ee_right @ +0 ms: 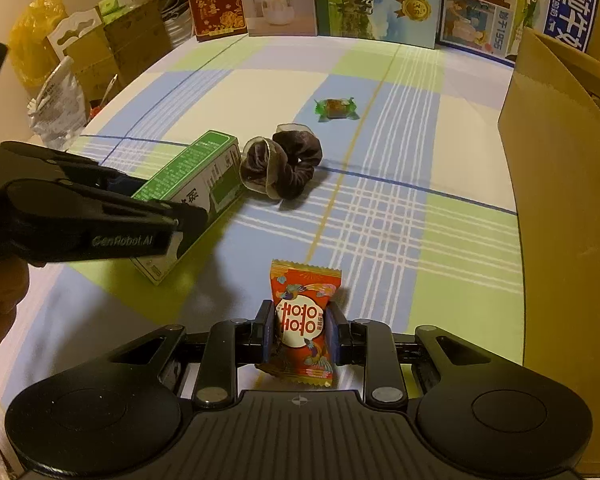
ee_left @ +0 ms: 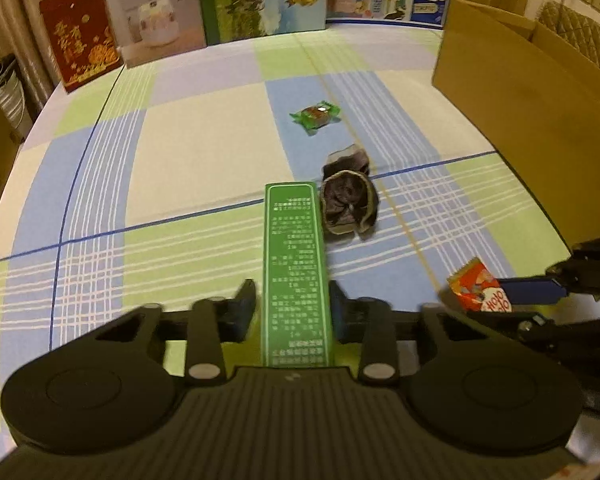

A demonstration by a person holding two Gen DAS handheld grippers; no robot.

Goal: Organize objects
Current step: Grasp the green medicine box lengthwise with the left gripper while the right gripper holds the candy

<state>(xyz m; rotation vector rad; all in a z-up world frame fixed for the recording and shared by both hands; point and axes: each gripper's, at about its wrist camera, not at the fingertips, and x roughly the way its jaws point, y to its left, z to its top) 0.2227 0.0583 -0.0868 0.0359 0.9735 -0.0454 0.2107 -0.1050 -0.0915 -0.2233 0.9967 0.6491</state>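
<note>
Left fingers: the left gripper (ee_left: 292,304) has its fingers (ee_left: 246,300) pressed against both long sides of the green box (ee_left: 294,264), holding it.
Right fingers: the right gripper (ee_right: 302,330) is clamped on the red snack packet (ee_right: 304,320), whose top edge sticks up above the pads.
Green box: long and narrow; from the right wrist view (ee_right: 192,192) its far end lies just beside the scrunchie.
Scrunchie: dark velvet scrunchie (ee_right: 282,164), on the checked cloth (ee_right: 380,200) covering the desk.
Candy: a green-wrapped candy (ee_right: 335,109) lies farther back, apart from the scrunchie.
Cardboard box: open brown cardboard box (ee_right: 560,200) stands at the right edge.
Backdrop: a row of printed cartons (ee_right: 372,0) stands upright along the far side.
</note>
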